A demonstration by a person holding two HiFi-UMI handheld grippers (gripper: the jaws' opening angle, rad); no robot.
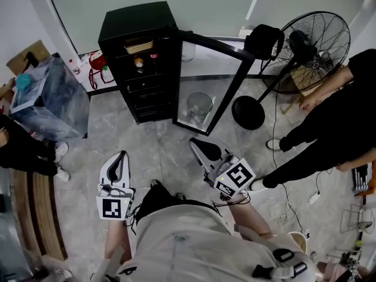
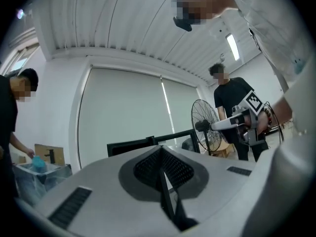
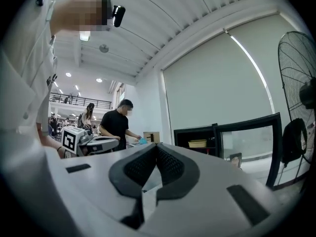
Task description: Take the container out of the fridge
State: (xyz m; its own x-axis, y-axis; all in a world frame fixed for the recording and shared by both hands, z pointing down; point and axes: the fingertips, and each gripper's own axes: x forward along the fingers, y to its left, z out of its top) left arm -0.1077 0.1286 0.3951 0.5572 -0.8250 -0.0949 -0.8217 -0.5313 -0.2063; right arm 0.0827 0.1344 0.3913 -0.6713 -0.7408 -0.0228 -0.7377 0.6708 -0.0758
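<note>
Seen from the head view, the black fridge (image 1: 138, 22) is standing on the floor (image 1: 158, 151) at 12 o'clock from the person. Its glass door (image 1: 205, 75) is hanging wide open toward 1 o'clock. The container (image 1: 139, 46), a shallow yellowish tub, is sitting on the top shelf inside the fridge, with no tool touching it. The right gripper view is showing the same container (image 3: 197, 143) on that upper shelf, just left of the door frame.

The left tool (image 1: 121, 155) is pointing toward the fridge from 7 o'clock of it and is staying well apart from it. In its own view the left tool (image 2: 161, 151) is showing its jaws pressed together at the tips, with nothing between them.

The right tool (image 1: 195, 143) is pointing toward the foot of the open door from 5 o'clock of the fridge, near the door but not touching it. In its own view the right tool (image 3: 156, 149) is likewise holding its jaws closed tip to tip, gripping nothing.

A standing fan (image 1: 314, 40) is occupying the floor at 2 o'clock of the person. A bystander in black (image 1: 329, 116) is standing at 3 o'clock, just beside the fan. A second bystander (image 1: 17, 148) is standing at 9 o'clock, beside a plastic-wrapped bin (image 1: 50, 96).
</note>
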